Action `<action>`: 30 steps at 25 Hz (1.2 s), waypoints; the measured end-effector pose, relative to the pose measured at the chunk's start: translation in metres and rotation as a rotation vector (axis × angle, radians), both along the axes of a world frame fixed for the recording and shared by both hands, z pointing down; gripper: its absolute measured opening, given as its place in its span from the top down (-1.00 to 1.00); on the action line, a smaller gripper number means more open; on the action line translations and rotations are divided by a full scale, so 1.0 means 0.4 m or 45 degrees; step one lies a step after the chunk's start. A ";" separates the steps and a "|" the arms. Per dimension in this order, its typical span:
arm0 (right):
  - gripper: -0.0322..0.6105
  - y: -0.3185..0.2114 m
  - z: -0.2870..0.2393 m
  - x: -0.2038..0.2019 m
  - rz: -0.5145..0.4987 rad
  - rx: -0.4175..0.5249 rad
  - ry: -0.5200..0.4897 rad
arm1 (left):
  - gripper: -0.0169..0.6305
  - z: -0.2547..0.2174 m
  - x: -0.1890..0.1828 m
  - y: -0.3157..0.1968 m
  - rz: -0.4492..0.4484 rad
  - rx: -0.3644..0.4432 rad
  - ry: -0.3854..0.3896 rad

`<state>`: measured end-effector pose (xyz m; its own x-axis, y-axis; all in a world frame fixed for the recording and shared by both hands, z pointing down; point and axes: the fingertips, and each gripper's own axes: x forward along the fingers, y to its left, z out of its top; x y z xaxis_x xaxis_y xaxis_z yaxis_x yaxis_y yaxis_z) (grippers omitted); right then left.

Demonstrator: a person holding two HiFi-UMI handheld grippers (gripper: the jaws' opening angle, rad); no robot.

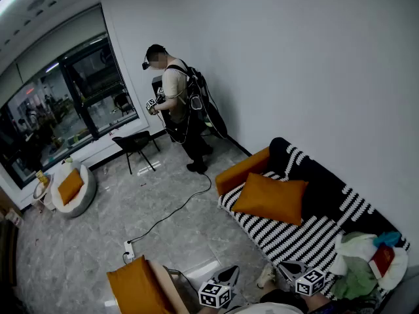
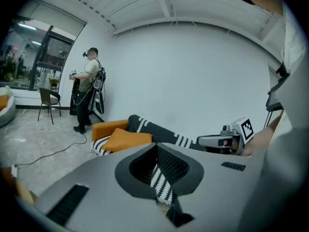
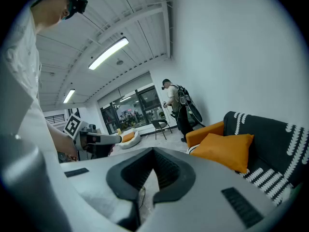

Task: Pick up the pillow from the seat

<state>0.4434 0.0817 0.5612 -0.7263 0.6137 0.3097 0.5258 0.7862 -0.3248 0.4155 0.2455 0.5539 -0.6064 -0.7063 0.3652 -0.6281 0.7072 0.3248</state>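
The orange pillow (image 1: 272,198) lies on the seat of a black-and-white striped sofa (image 1: 308,237), leaning toward its backrest. The pillow also shows in the left gripper view (image 2: 126,140) and in the right gripper view (image 3: 224,149), well ahead of both grippers. My left gripper (image 1: 228,275) and right gripper (image 1: 289,267) hang at the bottom edge of the head view, short of the sofa's front. Both are shut and hold nothing. Seen along its own jaws, the left gripper (image 2: 156,146) is closed, and so is the right gripper (image 3: 153,152).
The sofa has an orange armrest (image 1: 242,171) at its far end and a pile of clothes (image 1: 363,261) at its near end. Another person (image 1: 180,103) stands by the far wall beside a black chair (image 1: 134,142). A cable (image 1: 170,211) crosses the floor. An orange seat (image 1: 137,286) stands near my left.
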 end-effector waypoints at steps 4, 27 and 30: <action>0.86 0.022 -0.018 0.001 -0.033 -0.016 -0.045 | 0.91 -0.002 0.011 0.014 -0.010 -0.030 -0.014; 0.86 -0.066 -0.008 -0.033 0.083 -0.038 -0.022 | 0.91 0.004 -0.021 -0.044 0.019 -0.008 0.006; 0.86 -0.091 -0.001 -0.071 0.116 -0.045 -0.010 | 0.91 0.014 -0.053 -0.056 0.033 -0.013 0.018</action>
